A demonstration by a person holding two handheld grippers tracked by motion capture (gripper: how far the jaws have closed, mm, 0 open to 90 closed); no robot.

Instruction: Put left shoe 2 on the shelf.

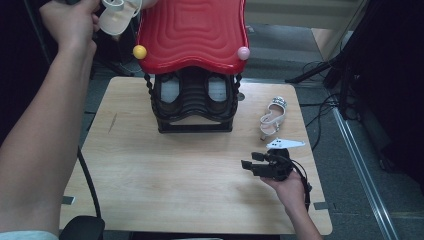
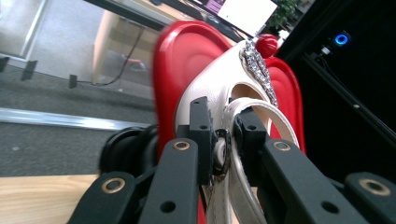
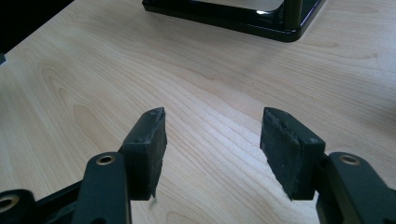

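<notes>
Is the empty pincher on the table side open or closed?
Open. The right gripper shows bare table wood between its spread jaws, with nothing held.

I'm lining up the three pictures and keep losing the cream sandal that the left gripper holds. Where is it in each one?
High view: the held sandal is at the top left, beside the red rack top.
Left gripper view: it sits at the centre, its strap between the jaws of the left gripper.
Right gripper view: look elsewhere for it; here are the table and the open right gripper.
Shared landmark: the black rack base.
</notes>
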